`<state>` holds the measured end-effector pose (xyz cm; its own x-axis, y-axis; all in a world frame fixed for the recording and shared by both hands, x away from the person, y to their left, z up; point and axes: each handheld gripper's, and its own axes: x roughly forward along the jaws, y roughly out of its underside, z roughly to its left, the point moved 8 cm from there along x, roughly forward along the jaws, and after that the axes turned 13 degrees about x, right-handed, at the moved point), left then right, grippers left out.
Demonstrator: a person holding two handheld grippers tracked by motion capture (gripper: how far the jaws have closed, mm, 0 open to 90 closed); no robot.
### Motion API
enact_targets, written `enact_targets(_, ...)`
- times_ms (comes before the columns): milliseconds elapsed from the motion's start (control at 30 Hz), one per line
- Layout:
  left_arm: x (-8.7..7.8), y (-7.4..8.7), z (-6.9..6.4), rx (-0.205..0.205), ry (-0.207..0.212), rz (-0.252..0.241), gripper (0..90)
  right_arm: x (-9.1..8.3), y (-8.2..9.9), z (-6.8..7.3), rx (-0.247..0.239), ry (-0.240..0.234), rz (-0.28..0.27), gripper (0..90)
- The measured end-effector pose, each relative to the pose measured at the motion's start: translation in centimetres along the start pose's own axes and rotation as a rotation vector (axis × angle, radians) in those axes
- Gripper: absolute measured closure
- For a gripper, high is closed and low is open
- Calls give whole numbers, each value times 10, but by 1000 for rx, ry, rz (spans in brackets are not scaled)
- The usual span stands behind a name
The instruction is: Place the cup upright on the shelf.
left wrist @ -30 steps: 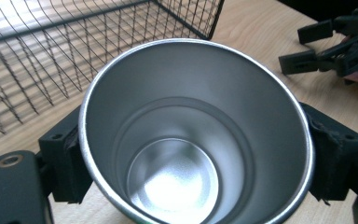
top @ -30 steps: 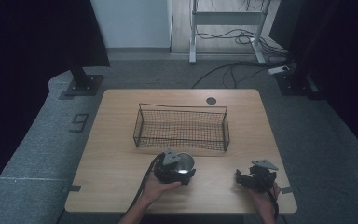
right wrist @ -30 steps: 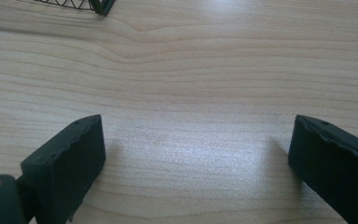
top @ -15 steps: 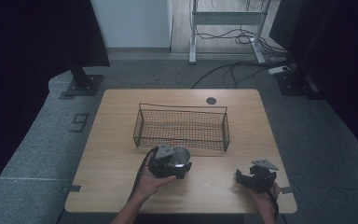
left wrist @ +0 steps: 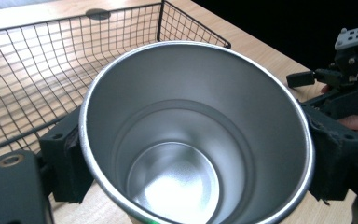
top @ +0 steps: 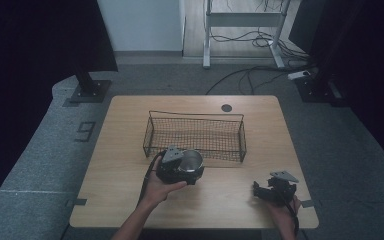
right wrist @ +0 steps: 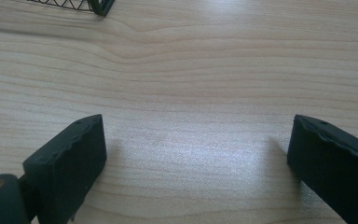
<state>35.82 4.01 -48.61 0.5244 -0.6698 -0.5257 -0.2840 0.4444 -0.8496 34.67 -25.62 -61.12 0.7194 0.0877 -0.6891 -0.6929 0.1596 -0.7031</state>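
Steel cup pinched in left gripper, just off the basket's near wall.

Left gripper (top: 180,169) clamped on a shiny steel cup (left wrist: 193,135), one black jaw pressed against each side of the rim, mouth open toward the camera, inside bare. Held over the wooden table (top: 130,200) at 7 o'clock of the wire basket (top: 195,132), close against its near wall. Right gripper (top: 275,189) resting low at 4 o'clock of the table, well apart from the cup, jaws spread wide over bare wood, nothing between them.
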Motion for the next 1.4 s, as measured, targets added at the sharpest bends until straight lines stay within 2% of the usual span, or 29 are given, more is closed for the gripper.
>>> enact_targets(933,-13,-26,28,-13,-19,-35,137,0,-1,-1,1,-1,-1,49)
enact_targets(1400,-15,-34,39,-19,-29,-30,138,0,-1,-1,2,0,-2,50)
